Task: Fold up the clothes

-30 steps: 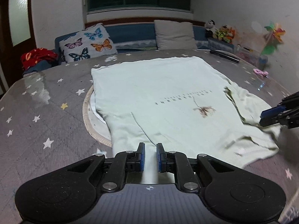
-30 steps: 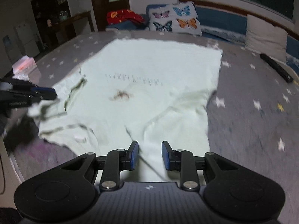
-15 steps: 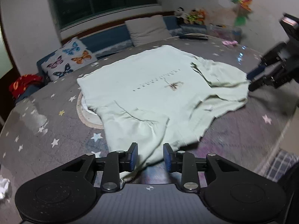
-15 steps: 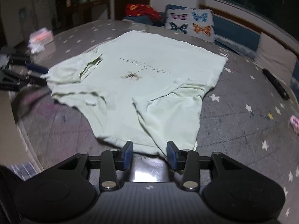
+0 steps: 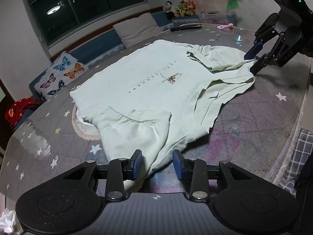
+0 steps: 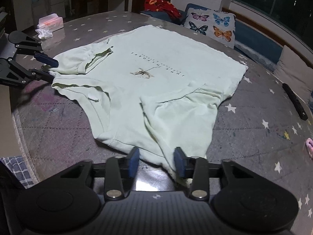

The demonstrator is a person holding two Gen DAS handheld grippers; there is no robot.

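Left fingers (image 5: 157, 164) stand apart, a sleeve of the shirt (image 5: 148, 78) lying loose between them. Right fingers (image 6: 156, 161) have just been closing, pads parted around the other sleeve. Beyond, the shirt spreads print-up across the starred surface (image 6: 254, 121), both sleeves folded inward.

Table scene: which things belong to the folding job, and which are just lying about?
Job:
pale green T-shirt
left tool
right tool

Lying about:
tissue box
crumpled tissue
black remote
butterfly pillow
red garment
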